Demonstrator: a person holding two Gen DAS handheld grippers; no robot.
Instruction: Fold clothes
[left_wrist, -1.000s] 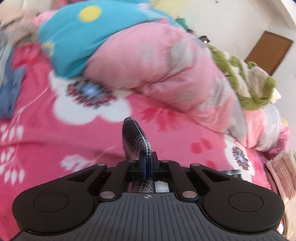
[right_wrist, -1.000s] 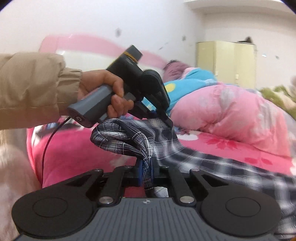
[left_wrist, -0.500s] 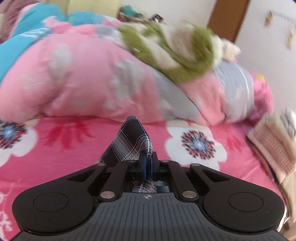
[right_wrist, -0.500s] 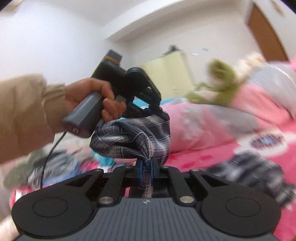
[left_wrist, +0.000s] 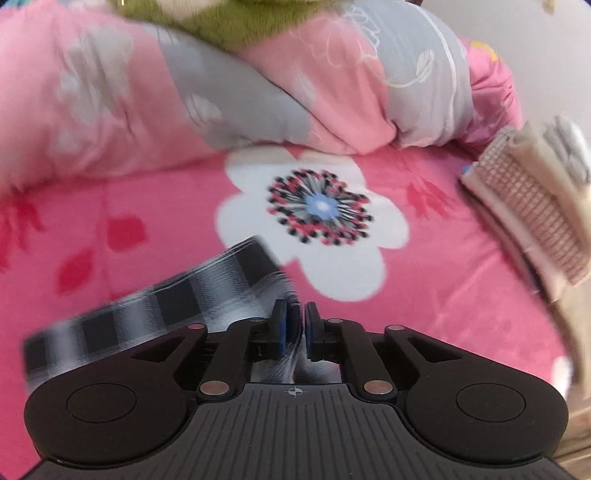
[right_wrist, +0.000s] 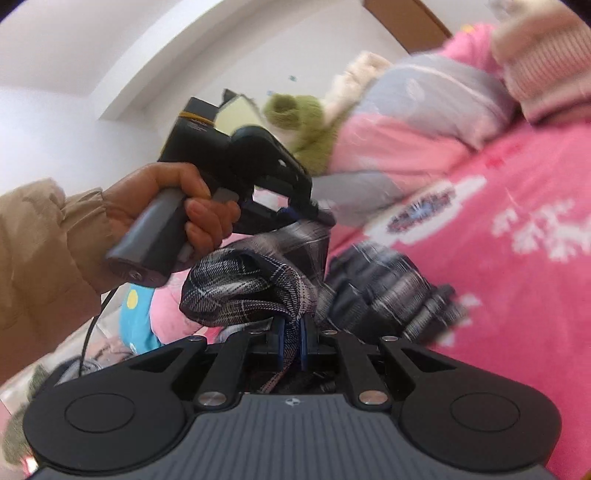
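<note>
Left gripper (left_wrist: 297, 325): jaws have just been opening, a narrow gap showing; the plaid shirt (left_wrist: 177, 295) passes between the pads and trails to 9 o'clock over the pink bed (left_wrist: 443, 295). Right gripper (right_wrist: 291, 341): clenched on a bunched fold of the same shirt – the rest sags to 2 o'clock. Judged light, limp, non-slippery; best held at hem corners or seams.
</note>
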